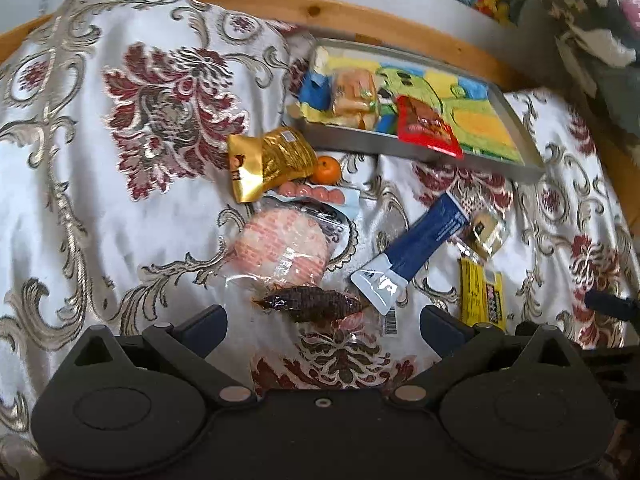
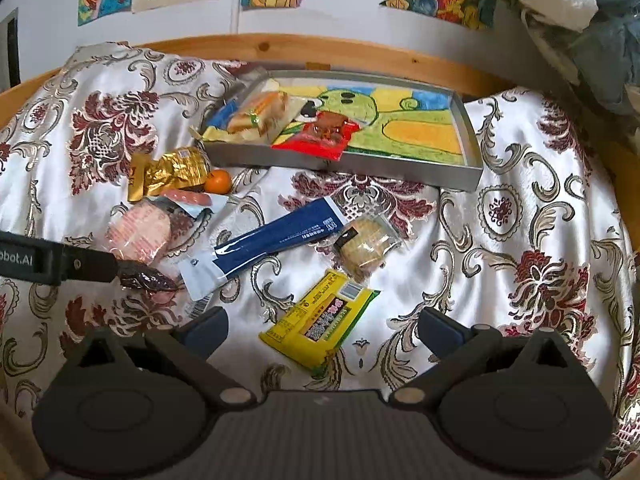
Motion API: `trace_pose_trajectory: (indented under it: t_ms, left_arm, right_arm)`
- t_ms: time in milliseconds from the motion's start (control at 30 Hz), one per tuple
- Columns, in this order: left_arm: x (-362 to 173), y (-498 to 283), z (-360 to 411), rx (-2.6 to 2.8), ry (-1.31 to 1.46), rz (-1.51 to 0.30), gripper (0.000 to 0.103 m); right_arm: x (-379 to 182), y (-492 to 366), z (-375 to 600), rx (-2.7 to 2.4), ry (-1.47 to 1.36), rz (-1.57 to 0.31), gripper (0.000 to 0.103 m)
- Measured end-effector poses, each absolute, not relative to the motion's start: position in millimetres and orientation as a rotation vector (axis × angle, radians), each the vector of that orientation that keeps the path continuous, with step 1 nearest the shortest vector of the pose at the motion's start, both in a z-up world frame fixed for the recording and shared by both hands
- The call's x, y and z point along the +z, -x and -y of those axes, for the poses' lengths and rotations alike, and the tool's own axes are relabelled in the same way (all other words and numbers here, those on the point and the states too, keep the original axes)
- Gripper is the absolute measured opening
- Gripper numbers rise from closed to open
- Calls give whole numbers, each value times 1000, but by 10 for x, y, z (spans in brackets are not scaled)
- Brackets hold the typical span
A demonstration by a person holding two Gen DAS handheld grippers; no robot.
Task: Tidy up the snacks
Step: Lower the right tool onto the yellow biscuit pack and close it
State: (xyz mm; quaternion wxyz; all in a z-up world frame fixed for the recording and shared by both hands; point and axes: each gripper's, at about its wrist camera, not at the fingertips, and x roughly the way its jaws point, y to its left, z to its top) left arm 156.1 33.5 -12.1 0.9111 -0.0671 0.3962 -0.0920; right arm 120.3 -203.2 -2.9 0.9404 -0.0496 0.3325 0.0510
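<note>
Left tool [image 1: 322, 318]: fingers spread, empty; dark brown dried-snack packet [image 1: 316, 303] directly ahead between its tips. Beyond it: round pink packet [image 1: 284, 246], sausage pack [image 1: 316, 194], gold pouch [image 1: 270, 162], orange [image 1: 326, 170].

Right tool [image 2: 322, 326]: fingers spread, empty; yellow snack bar [image 2: 320, 322] between its tips. Ahead: clear-wrapped biscuits [image 2: 366, 242], long blue-and-white pouch [image 2: 266, 242] lying slantwise.

Grey tray [image 2: 472, 152], far ahead on patterned bedspread [image 2: 520, 200]: holds sandwich pack [image 2: 260, 114], red packet [image 2: 322, 138].
</note>
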Motion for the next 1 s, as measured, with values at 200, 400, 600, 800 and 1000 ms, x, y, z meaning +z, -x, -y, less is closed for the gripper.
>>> trace_pose_trajectory:
  t_ms: [200, 400, 600, 800, 1000]
  left_arm:
    - [-133, -1763, -348, -247, 77, -834, 102]
    - [-80, -1954, -275, -369, -141, -747, 102]
    - [-171, -2003, -244, -568, -327, -667, 102]
    - [-384, -2070, -195, -750, -479, -707, 102]
    - [-487, -2069, -54, -887, -616, -750, 101]
  right_arm:
    - [-64, -1357, 2031, 118, 116, -733, 103]
    - [-114, -1570, 2063, 151, 125, -816, 103]
    - [-197, -1851, 2183, 195, 122, -894, 103]
    - [-383, -2128, 2253, 206, -16, -974, 102]
    - [-489, -2255, 2171, 226, -28, -986, 95]
